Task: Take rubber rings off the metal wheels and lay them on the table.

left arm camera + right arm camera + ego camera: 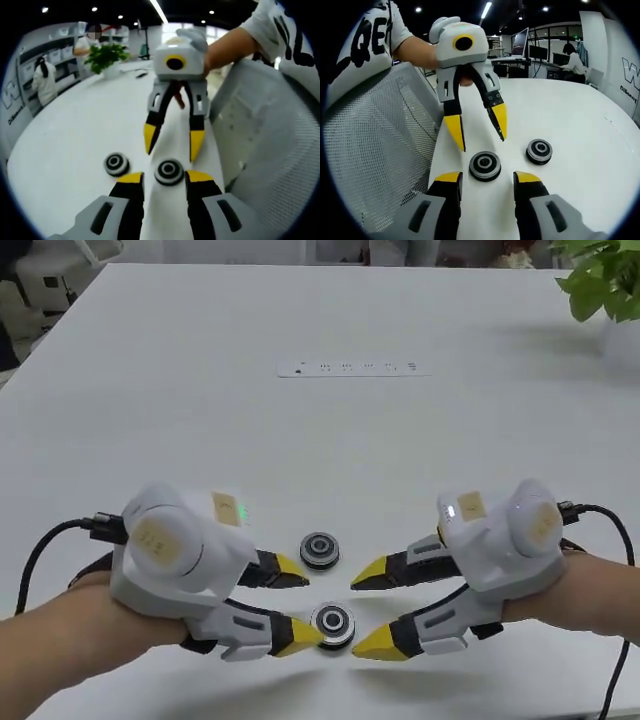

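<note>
Two metal wheels with black rubber rings lie flat on the white table. The near wheel sits close to the table's front edge. It lies just ahead of the open tips of my left gripper and my right gripper. The two grippers face each other across it, and neither touches it. The far wheel lies a little beyond, untouched. The right gripper and the left gripper each show in the other's view.
A white power strip lies mid-table farther back. A green plant stands at the far right corner. A grey mesh chair stands by the near edge. People are in the room's background.
</note>
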`<state>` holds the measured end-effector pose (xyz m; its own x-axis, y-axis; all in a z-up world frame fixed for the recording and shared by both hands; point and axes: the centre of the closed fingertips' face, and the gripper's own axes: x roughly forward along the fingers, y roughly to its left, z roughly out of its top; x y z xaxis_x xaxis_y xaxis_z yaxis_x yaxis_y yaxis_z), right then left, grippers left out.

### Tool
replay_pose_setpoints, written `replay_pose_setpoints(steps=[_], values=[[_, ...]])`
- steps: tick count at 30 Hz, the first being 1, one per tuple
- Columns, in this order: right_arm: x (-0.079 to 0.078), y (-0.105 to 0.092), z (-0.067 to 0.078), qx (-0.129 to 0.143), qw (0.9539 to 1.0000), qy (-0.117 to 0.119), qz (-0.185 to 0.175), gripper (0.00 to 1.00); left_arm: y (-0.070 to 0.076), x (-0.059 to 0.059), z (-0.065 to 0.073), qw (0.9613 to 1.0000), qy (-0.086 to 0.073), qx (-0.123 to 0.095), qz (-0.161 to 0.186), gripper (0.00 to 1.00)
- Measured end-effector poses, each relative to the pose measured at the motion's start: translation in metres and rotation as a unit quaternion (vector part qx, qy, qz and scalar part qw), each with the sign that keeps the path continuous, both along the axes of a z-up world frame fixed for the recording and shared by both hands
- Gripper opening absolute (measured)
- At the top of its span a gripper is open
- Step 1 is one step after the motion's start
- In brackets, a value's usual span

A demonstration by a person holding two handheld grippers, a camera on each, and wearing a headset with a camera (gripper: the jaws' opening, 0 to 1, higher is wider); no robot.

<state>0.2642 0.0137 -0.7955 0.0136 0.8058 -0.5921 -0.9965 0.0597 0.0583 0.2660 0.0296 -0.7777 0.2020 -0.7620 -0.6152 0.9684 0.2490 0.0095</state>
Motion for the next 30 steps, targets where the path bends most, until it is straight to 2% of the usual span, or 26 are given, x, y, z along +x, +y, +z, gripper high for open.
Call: replay_pose_setpoints(steps=[10,21,24,25,30], values=[[-0.003,0.001,-0.002,0.001,1.0,0.003,0.0,0.37,-0.011,-0.006,-0.005,0.9999,0.005,0.002,-0.016,0.26],[-0.003,0.003,-0.002,0.006,1.0,0.007,-0.004,0.37,-0.016,-0.003,-0.012,0.9998,0.016,0.002,-0.007,0.18],[-0.003,0.003,-0.002,0.006,1.0,0.007,-0.004,0.37,-0.016,-0.004,-0.016,0.9998,0.014,0.008,-0.007,0.16],[-0.002,0.003,-0.003,0.006,0.9999,0.007,-0.005,0.37,-0.017,-0.004,-0.015,0.9999,0.008,0.006,-0.009,0.16],[-0.001,0.004,-0.002,0.01,0.9999,0.008,-0.009,0.36,-0.016,-0.003,-0.016,0.9999,0.003,0.006,-0.008,0.15]])
